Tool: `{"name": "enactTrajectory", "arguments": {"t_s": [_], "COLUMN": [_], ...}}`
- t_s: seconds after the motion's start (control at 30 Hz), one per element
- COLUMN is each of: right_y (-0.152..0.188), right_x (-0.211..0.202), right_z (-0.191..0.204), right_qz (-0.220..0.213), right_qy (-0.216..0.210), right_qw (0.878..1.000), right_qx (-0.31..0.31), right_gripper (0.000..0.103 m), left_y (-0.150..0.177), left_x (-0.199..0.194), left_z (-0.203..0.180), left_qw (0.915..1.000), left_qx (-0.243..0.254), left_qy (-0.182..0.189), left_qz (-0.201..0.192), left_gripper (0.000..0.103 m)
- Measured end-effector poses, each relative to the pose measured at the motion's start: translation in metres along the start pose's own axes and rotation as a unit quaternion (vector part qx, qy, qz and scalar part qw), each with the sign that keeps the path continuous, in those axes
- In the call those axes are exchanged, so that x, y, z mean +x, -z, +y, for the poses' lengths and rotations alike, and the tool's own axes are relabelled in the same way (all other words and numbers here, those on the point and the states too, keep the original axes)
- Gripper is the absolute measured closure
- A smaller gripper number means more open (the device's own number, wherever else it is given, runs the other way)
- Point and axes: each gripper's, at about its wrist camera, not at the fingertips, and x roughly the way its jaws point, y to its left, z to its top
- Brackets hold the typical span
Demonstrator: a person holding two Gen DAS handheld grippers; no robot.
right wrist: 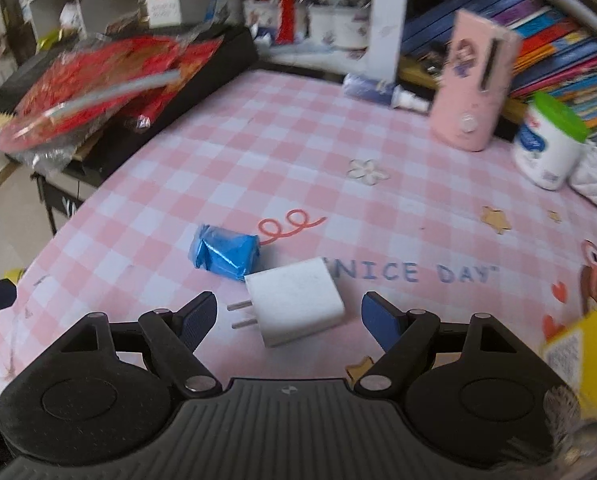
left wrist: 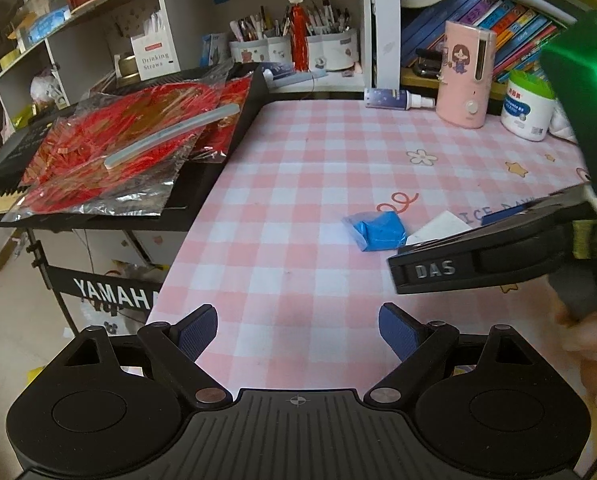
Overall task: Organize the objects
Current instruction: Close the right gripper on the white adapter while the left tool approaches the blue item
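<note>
A white plug charger point(right wrist: 294, 306) lies on the pink checked tablecloth point(right wrist: 338, 152), prongs toward the left. My right gripper point(right wrist: 288, 318) hovers open just in front of it, with the charger near the gap between the blue pads and untouched. A blue foil packet point(right wrist: 224, 254) rests beside the charger's far left corner. In the left wrist view the same blue packet point(left wrist: 378, 230) lies ahead and right of my open, empty left gripper point(left wrist: 298, 334). The right gripper's black body point(left wrist: 478, 256) crosses in from the right and hides most of the white charger point(left wrist: 438, 226).
A pink dispenser point(right wrist: 474, 96), a white jar with green lid point(right wrist: 550, 144) and a small spray bottle point(right wrist: 382, 92) stand at the table's back. Red foil bags point(left wrist: 114, 148) lie on a black keyboard to the left. Books point(right wrist: 558, 52) and pen cups point(left wrist: 298, 46) fill the shelves. A yellow box point(right wrist: 586, 344) sits at the right edge.
</note>
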Motion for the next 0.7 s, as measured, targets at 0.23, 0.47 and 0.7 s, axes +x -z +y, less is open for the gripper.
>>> {"name": "enactTrajectory", "arguments": {"t_s": [0.23, 0.47, 0.7], "right_y": [-0.002, -0.002, -0.002], "right_x": [0.019, 0.001, -0.033], "right_z": [-0.002, -0.023, -0.051], "right_qz": [0.025, -0.006, -0.050], "right_qy": [-0.012, 0.008, 0.050], "right_qw": [1.000, 0.999, 0.992], "right_qx": [-0.009, 0.039, 0.104], "right_gripper": [0.034, 0.035, 0.035], "left_y": [-0.005, -0.014, -0.027], "left_x": [0.009, 0.020, 0.037], "left_z": [-0.003, -0.015, -0.029], "left_qw": [1.0000, 0.9997, 0.9992], "left_qx": [0.003, 0.012, 0.015], "left_qy": [0.003, 0.020, 0.037], "left_qz": [0.007, 0.005, -0.005], "left_gripper": [0.013, 0.013, 0.015]}}
